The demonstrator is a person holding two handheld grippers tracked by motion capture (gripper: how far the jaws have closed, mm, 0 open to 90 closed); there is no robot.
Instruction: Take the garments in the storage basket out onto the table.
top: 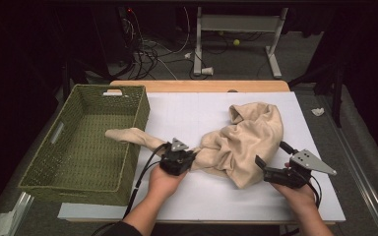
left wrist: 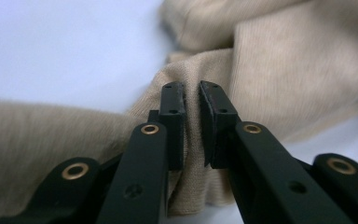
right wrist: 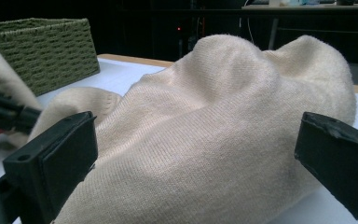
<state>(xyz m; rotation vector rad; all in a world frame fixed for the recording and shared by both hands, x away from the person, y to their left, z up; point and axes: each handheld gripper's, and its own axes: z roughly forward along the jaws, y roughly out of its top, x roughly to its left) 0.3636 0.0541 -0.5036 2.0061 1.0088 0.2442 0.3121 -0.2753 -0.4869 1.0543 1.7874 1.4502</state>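
On the white table (top: 177, 118), the soft, limp sweater (top: 246, 137) bunches easily; left gripper (left wrist: 192, 95) pinches its sleeve fold, right gripper (right wrist: 196, 154) gapes.

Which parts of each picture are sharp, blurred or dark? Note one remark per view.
High view: white table brightly lit, room behind dark. Left gripper view: black jaws sharp, pinching a fold of the beige sweater, whose farther cloth blurs. Right gripper view: sweater knit crisp, green basket dimmer, background nearly black.

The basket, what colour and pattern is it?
The basket is olive green with a woven, ribbed weave. It shows best in the high view.
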